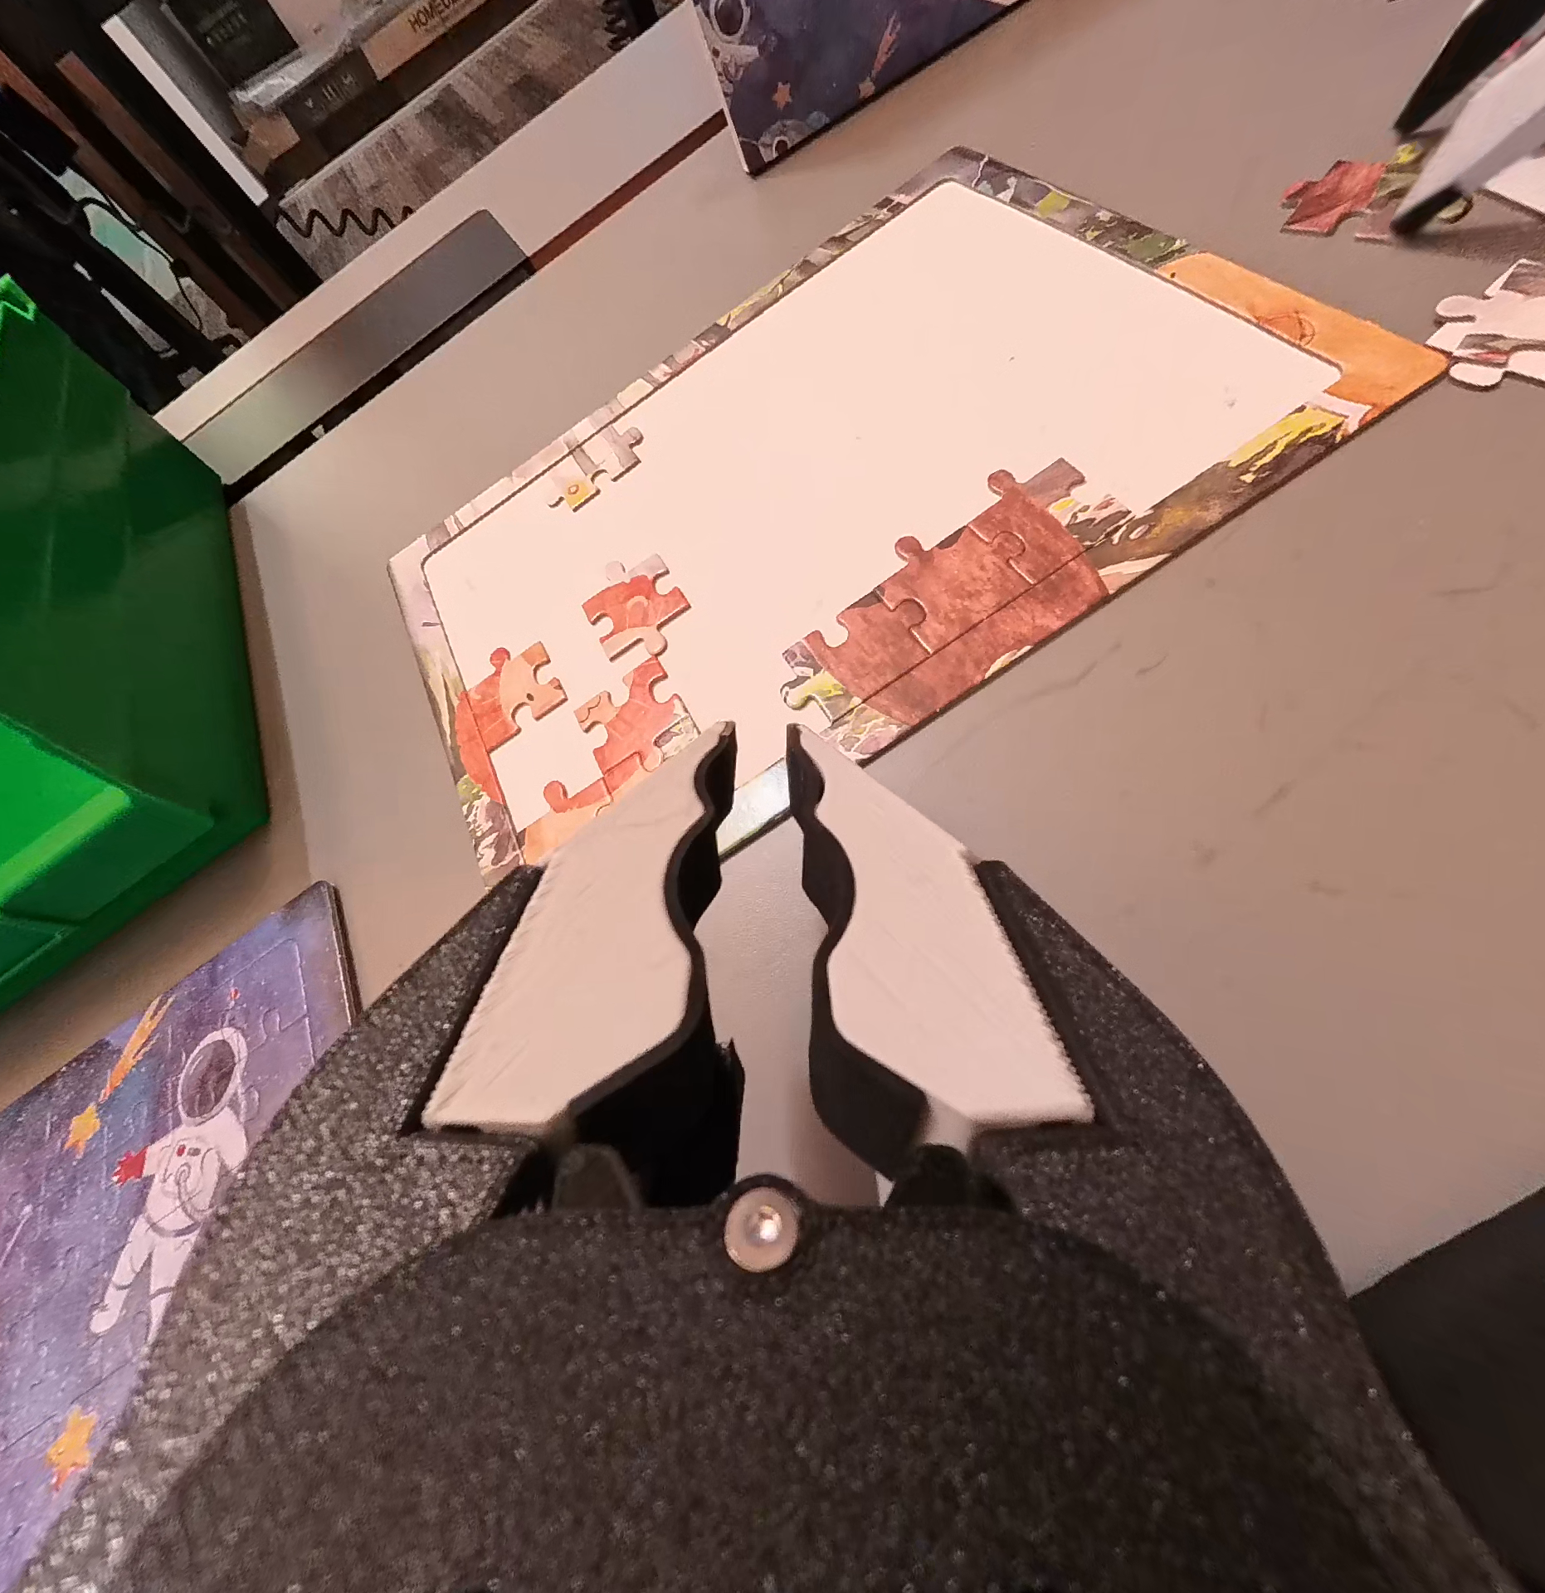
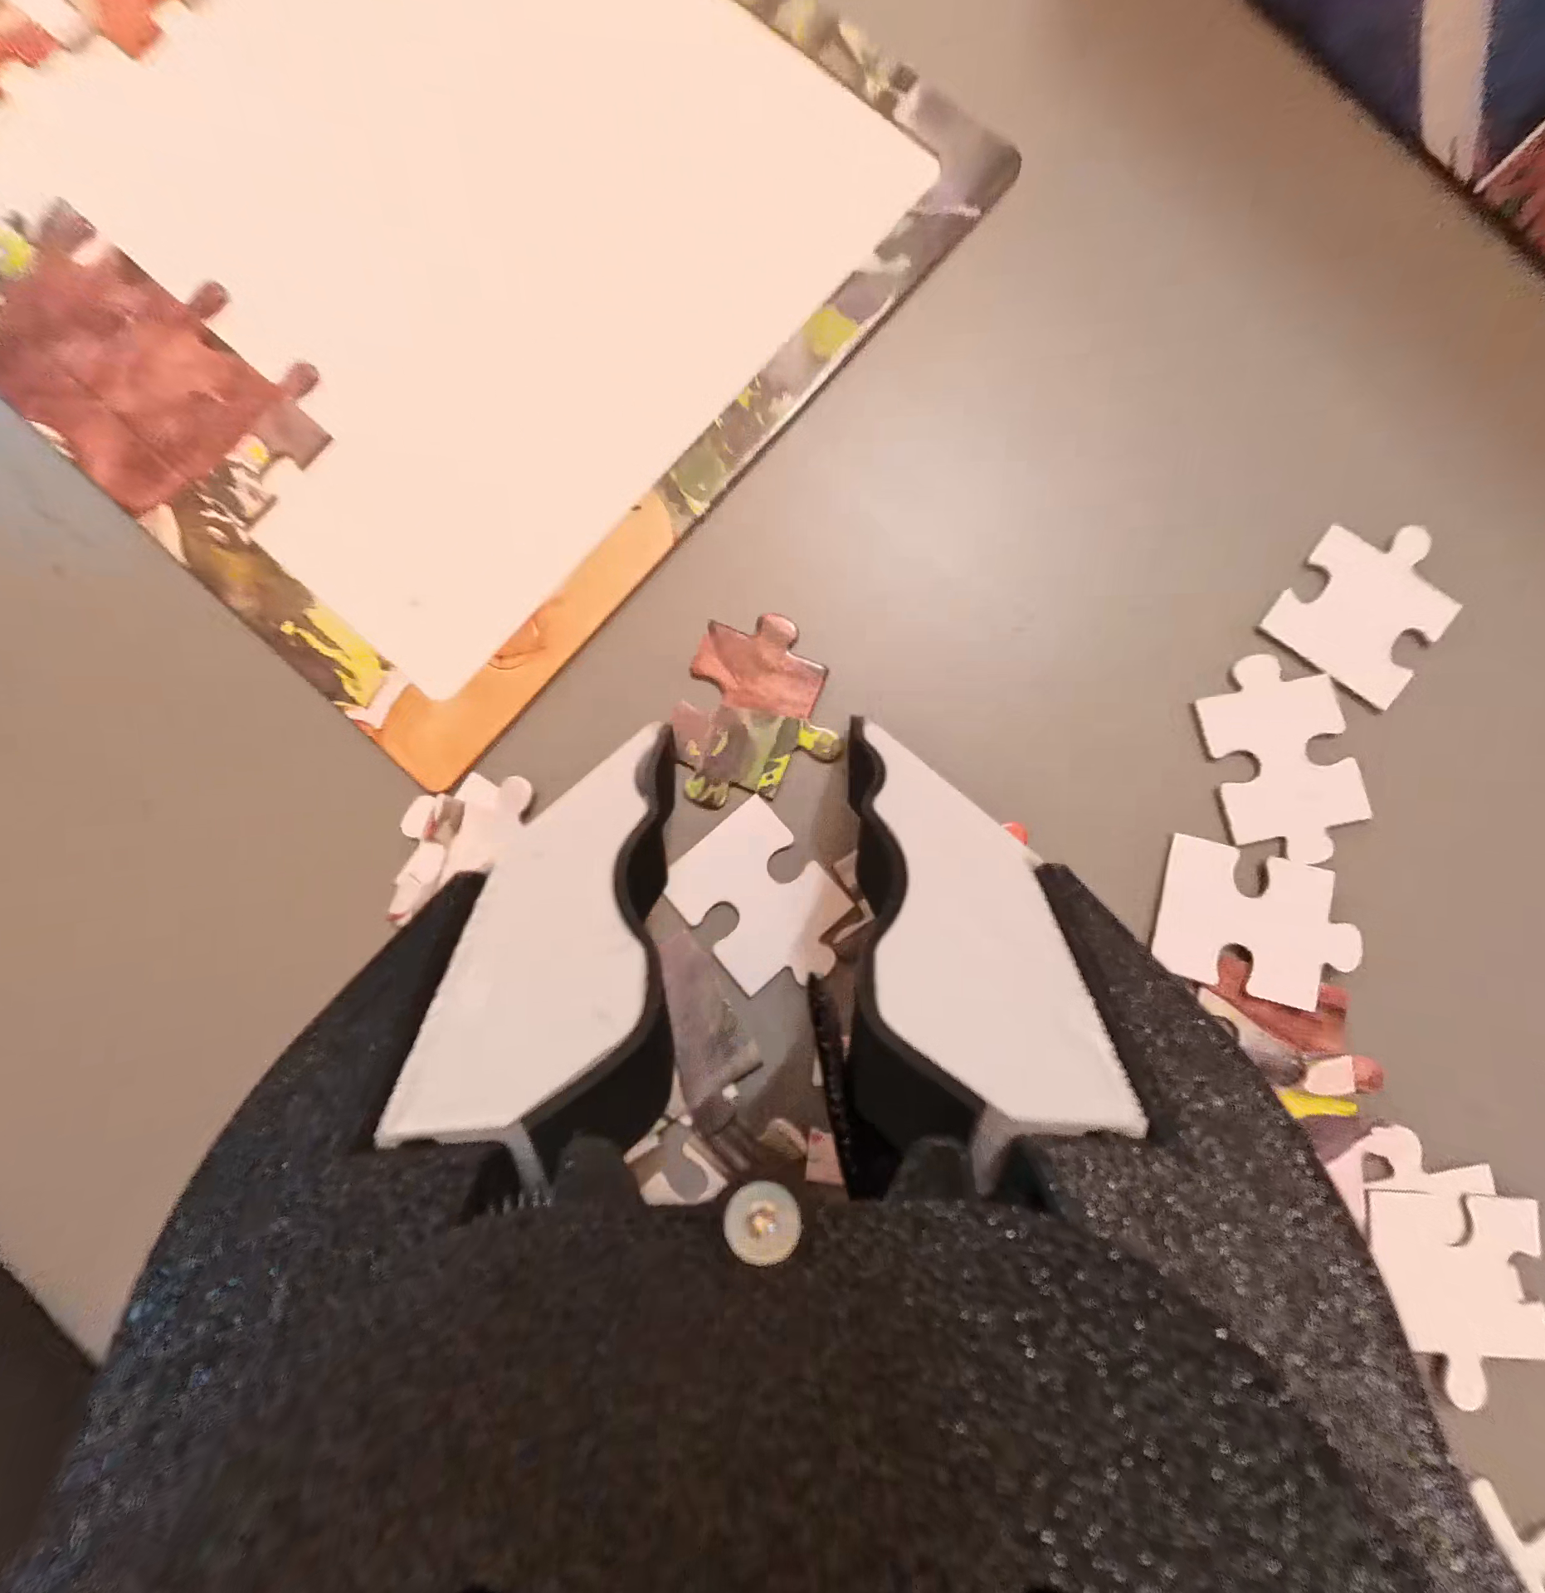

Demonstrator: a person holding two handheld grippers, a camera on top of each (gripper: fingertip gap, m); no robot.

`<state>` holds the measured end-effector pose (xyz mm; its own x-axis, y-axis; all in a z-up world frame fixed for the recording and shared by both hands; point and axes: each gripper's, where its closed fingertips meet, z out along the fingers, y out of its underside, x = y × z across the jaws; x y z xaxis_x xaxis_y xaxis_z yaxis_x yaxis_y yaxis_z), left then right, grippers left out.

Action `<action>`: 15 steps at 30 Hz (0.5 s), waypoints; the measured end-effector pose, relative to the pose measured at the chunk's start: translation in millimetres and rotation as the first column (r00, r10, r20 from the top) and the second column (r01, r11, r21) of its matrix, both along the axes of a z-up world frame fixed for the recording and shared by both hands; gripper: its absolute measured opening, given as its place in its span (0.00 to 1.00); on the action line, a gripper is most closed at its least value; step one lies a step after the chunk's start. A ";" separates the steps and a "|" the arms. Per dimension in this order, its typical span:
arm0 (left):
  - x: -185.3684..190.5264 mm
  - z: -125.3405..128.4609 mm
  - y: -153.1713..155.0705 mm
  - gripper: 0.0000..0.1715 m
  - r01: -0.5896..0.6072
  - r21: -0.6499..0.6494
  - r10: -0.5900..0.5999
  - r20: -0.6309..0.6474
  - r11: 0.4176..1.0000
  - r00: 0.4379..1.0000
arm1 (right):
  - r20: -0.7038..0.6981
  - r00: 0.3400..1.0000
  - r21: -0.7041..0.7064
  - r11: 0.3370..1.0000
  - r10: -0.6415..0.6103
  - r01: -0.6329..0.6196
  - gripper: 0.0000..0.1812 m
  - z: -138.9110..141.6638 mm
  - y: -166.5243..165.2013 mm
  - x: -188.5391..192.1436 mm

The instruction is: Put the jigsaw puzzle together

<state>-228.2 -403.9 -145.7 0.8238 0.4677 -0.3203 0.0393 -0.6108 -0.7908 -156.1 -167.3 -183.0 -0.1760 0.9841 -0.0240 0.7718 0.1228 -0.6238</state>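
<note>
While my left gripper (image 1: 760, 733) hangs empty, jaws a narrow gap apart, over the near edge of the puzzle tray (image 1: 1303, 345), the tray's long axis runs diagonally away to the upper right. My right gripper (image 2: 760, 733) is spread wide, gripping nothing. A white face-down piece (image 2: 752, 896) lies between its jaws; a brown-and-green piece (image 2: 752, 715) sits just beyond the tips.

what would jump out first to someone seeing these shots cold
The puzzle tray in the middle of the grey table, mostly bare white, with orange pieces and brown pieces along its near edge. Then the loose pieces scattered right of the open right gripper, and the green bin at far left.
</note>
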 end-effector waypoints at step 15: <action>1.4 1.1 0.4 0.06 0.009 0.014 -0.009 0.010 1.000 1.000 | 0.001 1.000 -0.023 1.000 0.012 -0.012 0.10 1.7 3.0 2.8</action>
<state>-226.8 -403.5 -144.7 0.8314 0.4643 -0.3053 0.0419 -0.6002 -0.7988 -153.2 -164.3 -181.3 -0.1877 0.9811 -0.0472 0.7712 0.1174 -0.6256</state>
